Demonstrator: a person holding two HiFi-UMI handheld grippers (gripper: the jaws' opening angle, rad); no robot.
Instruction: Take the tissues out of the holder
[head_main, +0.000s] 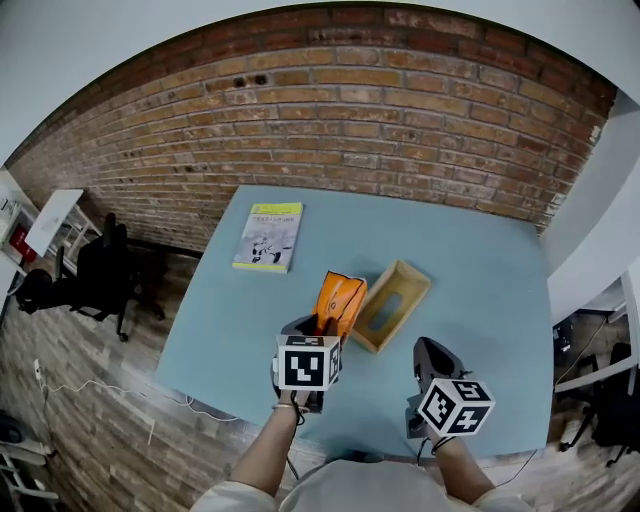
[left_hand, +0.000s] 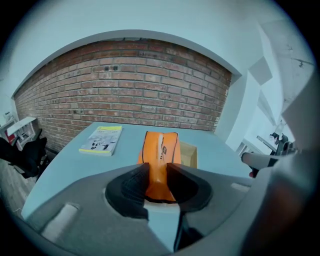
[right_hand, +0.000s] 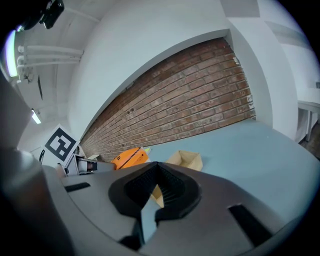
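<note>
**Slip risk**

On the tabletop (head_main: 480, 280), the wooden holder (head_main: 392, 304) lies at 3 o'clock of the orange tissue pack (head_main: 340, 298). Your left hand-held gripper (left_hand: 158, 176) pinches only its near end, so it could drop. Your right hand-held gripper (right_hand: 156, 192) is closed, empty.

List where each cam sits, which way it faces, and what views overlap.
Head view: on the person's head, looking steeply down at the blue table; both forearms, left gripper and right gripper show.
Left gripper view: rides the left gripper, faces the brick wall; own jaws clamp the orange tissue pack.
Right gripper view: rides the right gripper, faces the wooden holder; own jaws together, empty.
Shared: all three show pack and holder.
</note>
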